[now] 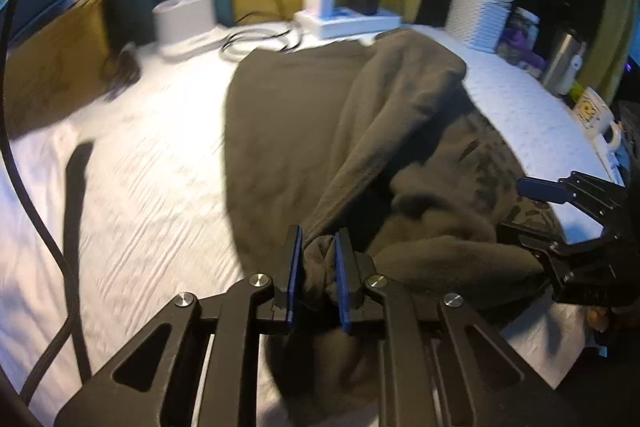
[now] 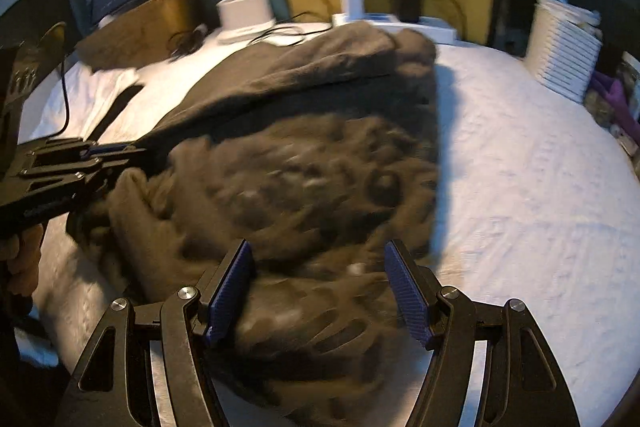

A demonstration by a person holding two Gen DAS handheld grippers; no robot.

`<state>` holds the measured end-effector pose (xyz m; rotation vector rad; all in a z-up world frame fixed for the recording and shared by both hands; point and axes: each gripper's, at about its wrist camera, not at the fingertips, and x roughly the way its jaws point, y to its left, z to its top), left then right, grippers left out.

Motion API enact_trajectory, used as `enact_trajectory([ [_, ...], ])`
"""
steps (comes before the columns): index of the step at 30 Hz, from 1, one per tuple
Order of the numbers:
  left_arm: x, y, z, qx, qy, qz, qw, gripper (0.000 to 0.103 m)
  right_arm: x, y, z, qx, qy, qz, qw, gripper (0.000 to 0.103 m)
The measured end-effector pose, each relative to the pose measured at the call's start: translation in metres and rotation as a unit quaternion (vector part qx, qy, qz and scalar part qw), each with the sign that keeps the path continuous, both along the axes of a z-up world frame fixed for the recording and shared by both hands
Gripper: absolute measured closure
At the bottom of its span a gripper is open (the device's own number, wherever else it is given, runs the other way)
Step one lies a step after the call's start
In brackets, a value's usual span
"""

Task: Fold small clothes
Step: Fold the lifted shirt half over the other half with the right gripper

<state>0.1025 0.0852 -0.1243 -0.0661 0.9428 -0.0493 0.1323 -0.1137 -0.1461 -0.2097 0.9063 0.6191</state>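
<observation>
Dark brown fleece garment (image 1: 320,131) fills centre frame. Your left gripper (image 1: 318,267) pinches its bunched edge; draw it across evenly. Your right gripper (image 2: 320,291) gapes wide, holding nothing.

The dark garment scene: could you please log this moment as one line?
left gripper: shut on dark garment | right gripper: open over it | surface: white cloth

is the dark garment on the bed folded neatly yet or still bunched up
Still bunched up. The dark garment lies rumpled on the white bedcover, one part flopped over the rest, and the left gripper pinches a wad of it.
</observation>
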Motion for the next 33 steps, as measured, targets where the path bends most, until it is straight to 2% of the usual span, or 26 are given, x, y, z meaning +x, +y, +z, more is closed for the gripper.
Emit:
enact_trajectory([
  [3,-0.009,0.010,0.006,-0.011,0.003,0.022,0.9997,0.084,-0.007,0.011,0.003,0.003,-0.001,0.024,1.000,0.032],
  [6,-0.015,0.014,0.019,0.000,-0.009,0.039,0.9992,0.063,-0.008,0.011,0.010,0.008,-0.008,0.033,0.999,0.032],
  [9,-0.015,0.011,0.036,0.006,-0.033,0.037,0.9988,0.063,-0.002,0.002,0.021,0.015,-0.019,0.028,0.999,0.032],
  [12,-0.001,-0.005,0.051,0.012,-0.056,0.012,0.9983,0.063,0.010,-0.010,0.028,0.018,-0.028,0.013,0.999,0.032],
  [16,0.026,-0.035,0.055,0.024,-0.058,-0.031,0.9975,0.062,0.030,-0.030,0.031,0.020,-0.034,-0.017,0.999,0.032],
  [23,0.073,-0.078,0.047,0.044,-0.045,-0.085,0.9944,0.062,0.062,-0.067,0.025,0.025,-0.035,-0.056,0.998,0.032],
  [29,0.100,-0.117,0.034,0.073,-0.030,-0.137,0.9874,0.062,0.087,-0.091,0.014,0.032,-0.024,-0.082,0.996,0.032],
  [33,0.117,-0.130,0.018,0.102,-0.010,-0.145,0.9840,0.061,0.098,-0.099,0.010,0.039,-0.018,-0.090,0.995,0.032],
])
